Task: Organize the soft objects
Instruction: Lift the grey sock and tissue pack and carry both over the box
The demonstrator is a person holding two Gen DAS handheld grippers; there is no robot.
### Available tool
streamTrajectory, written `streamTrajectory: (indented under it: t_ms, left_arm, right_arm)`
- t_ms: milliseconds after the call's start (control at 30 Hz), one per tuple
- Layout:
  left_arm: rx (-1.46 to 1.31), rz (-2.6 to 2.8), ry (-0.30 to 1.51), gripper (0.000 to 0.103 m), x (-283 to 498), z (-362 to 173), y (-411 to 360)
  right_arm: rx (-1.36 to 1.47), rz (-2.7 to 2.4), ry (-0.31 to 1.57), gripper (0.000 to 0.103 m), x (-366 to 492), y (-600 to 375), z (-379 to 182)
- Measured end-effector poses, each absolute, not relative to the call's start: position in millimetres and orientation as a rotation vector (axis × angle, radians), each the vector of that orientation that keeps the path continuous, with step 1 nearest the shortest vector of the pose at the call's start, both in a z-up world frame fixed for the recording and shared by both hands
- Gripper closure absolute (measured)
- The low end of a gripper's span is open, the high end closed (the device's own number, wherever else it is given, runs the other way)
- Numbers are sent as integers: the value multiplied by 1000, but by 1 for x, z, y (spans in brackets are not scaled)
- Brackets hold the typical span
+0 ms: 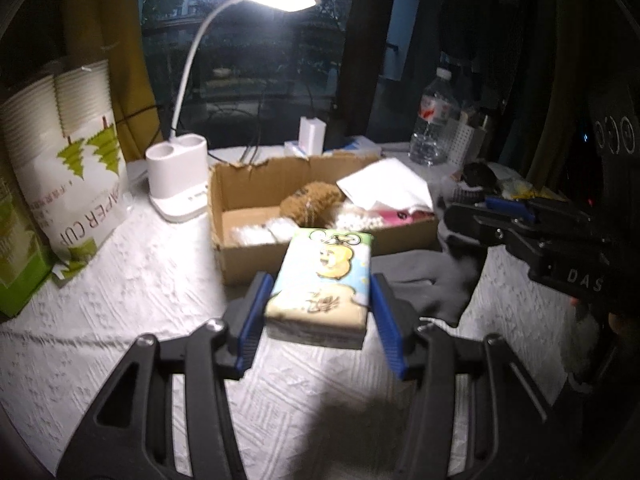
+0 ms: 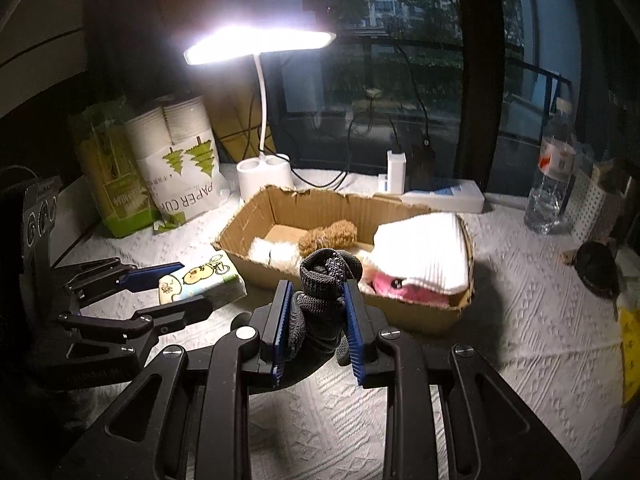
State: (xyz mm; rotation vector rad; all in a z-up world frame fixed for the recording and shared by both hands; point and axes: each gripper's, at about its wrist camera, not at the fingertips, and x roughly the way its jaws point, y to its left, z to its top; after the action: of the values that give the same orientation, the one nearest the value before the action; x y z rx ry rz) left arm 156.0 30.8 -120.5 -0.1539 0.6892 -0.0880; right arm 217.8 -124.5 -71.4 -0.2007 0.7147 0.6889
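My left gripper (image 1: 318, 312) is shut on a tissue pack (image 1: 324, 280) printed with cartoon bears, held just above the tablecloth in front of the cardboard box (image 1: 240, 256). It also shows in the right wrist view (image 2: 176, 284) with the tissue pack (image 2: 204, 280). My right gripper (image 2: 316, 312) is shut on a grey knitted sock (image 2: 324, 292) and holds it near the box's front wall (image 2: 400, 316). In the left wrist view the right gripper (image 1: 460, 220) stands at the right with the sock (image 1: 424, 280) hanging below. The box holds a brown plush (image 2: 328, 236), white fluffy items (image 2: 272, 254), a white cloth (image 2: 424, 252) and a pink plush (image 2: 396, 288).
A lit desk lamp (image 2: 264, 176) stands behind the box. A paper cup bag (image 2: 180, 172) and a green package (image 2: 112, 184) are at the left. A water bottle (image 2: 552, 176), a white perforated holder (image 2: 592, 204) and a dark object (image 2: 600, 268) are at the right. A charger (image 2: 396, 172) stands at the back.
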Motion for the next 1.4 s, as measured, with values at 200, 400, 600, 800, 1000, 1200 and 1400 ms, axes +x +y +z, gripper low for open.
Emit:
streamTrajectory:
  t_ms: [200, 400, 600, 800, 1000, 1200, 1400]
  left_arm:
    - [-152, -73, 646, 52, 157, -107, 39]
    - [-149, -60, 615, 52, 164, -97, 46]
    - [-135, -50, 599, 52, 175, -90, 52]
    - [-140, -30, 582, 52, 187, -88, 59]
    - [-140, -25, 578, 52, 200, -90, 62]
    - [-146, -20, 585, 52, 212, -94, 67]
    - [-137, -25, 606, 52, 227, -102, 67]
  right_arm:
    - [-214, 693, 688, 76, 222, -119, -60]
    - [-219, 694, 672, 76, 229, -114, -54]
    - [-220, 696, 665, 76, 240, -108, -51]
    - [-180, 684, 658, 76, 256, -104, -51]
    - [-159, 674, 664, 76, 270, -97, -58]
    - [-153, 670, 675, 76, 284, -91, -64]
    - [-148, 663, 691, 76, 298, -87, -74]
